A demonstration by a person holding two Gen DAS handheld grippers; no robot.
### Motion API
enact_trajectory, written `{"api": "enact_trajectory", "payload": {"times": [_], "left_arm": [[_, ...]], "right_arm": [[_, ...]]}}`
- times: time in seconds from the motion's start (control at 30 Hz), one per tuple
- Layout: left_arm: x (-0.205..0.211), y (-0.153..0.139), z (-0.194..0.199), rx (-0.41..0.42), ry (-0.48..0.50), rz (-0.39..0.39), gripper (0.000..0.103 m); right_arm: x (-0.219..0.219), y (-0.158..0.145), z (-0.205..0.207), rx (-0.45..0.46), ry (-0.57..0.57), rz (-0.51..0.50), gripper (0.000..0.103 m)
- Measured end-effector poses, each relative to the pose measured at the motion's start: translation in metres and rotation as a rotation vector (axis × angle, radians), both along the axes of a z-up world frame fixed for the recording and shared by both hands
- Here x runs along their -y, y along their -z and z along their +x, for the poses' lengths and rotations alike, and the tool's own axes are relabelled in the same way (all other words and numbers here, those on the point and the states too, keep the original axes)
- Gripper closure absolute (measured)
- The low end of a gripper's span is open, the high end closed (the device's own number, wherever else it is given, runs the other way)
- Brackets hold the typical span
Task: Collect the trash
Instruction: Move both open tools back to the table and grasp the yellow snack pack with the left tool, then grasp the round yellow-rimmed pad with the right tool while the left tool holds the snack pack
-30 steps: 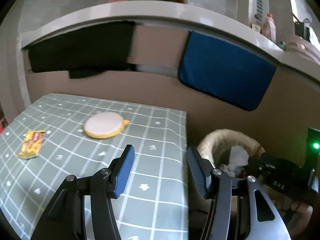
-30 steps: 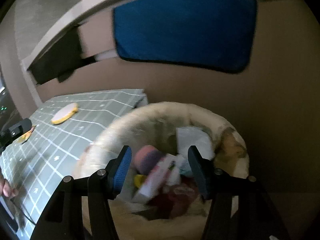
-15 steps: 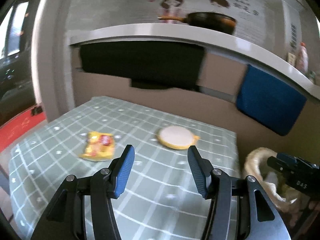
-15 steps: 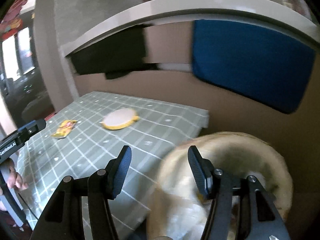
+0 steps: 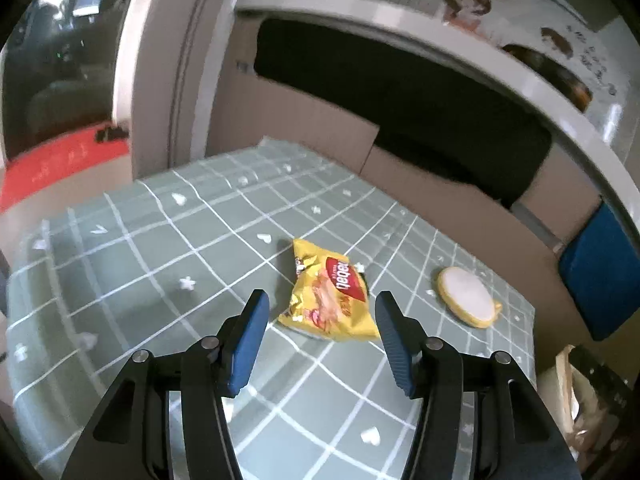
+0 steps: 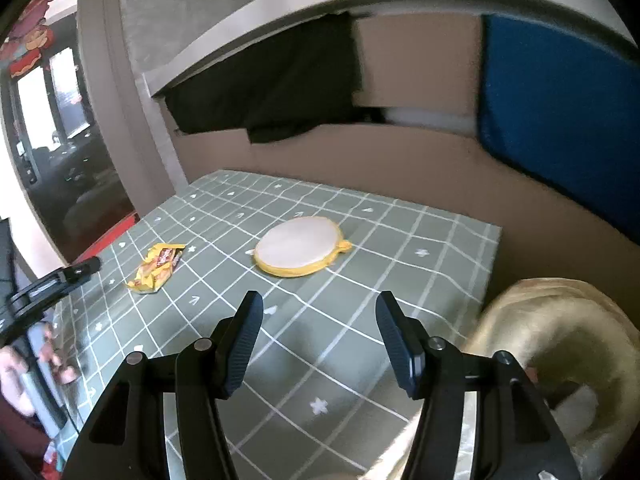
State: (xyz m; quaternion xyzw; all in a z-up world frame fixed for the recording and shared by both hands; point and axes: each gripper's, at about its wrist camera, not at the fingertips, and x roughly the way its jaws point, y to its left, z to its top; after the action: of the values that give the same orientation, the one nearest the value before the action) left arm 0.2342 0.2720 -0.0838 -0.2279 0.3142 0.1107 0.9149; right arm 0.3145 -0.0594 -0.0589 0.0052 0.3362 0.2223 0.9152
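A crumpled yellow snack wrapper with a red label lies on the grey-green checked tablecloth. My left gripper hangs open just short of it, the wrapper showing in the gap between the blue pads, untouched. The same wrapper appears at the left in the right wrist view. My right gripper is open and empty above the table's near right part. A cream basket-like trash bin stands beside the table's right edge, and its rim shows in the left wrist view.
A round white lid with a yellow rim lies mid-table, the same lid lying right of the wrapper. A black cloth and a blue cloth hang from a counter behind. The person's hand holds the left tool.
My left gripper swung left from the bin side over the table and now faces the wrapper closely. My right gripper left the bin and now looks over the table.
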Motion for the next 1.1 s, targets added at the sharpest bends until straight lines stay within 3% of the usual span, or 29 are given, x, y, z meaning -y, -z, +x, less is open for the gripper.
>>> {"api": "enact_trajectory", "payload": {"times": [0.27,0.37,0.47,0.53,0.63,0.9,1.1], "left_arm": [[-0.022,0.044,0.073,-0.152,-0.021,-0.088,0.048],[-0.016,0.044,0.080,-0.152,-0.017,-0.057,0.048],[-0.004,0.044,0.084,-0.165,-0.009,-0.004,0.050],[0.004,0.045,0.086,-0.179,0.019,0.014,0.070],[0.017,0.042,0.080,-0.173,0.060,0.016,0.078],[0.043,0.030,0.061,-0.136,0.158,0.031,0.081],[0.045,0.023,0.049,-0.115,0.168,0.026,0.081]], "right_arm": [[-0.024,0.023,0.028,-0.039,-0.032,-0.049,0.047],[-0.026,0.028,0.037,-0.055,-0.033,-0.047,0.047],[-0.027,0.030,0.052,-0.075,-0.029,-0.030,0.047],[-0.032,0.033,0.062,-0.094,-0.031,-0.022,0.047],[-0.041,0.038,0.079,-0.126,-0.034,-0.020,0.047],[-0.067,0.046,0.112,-0.142,0.012,-0.079,0.047],[-0.067,0.060,0.141,-0.217,0.077,-0.033,0.047]]}}
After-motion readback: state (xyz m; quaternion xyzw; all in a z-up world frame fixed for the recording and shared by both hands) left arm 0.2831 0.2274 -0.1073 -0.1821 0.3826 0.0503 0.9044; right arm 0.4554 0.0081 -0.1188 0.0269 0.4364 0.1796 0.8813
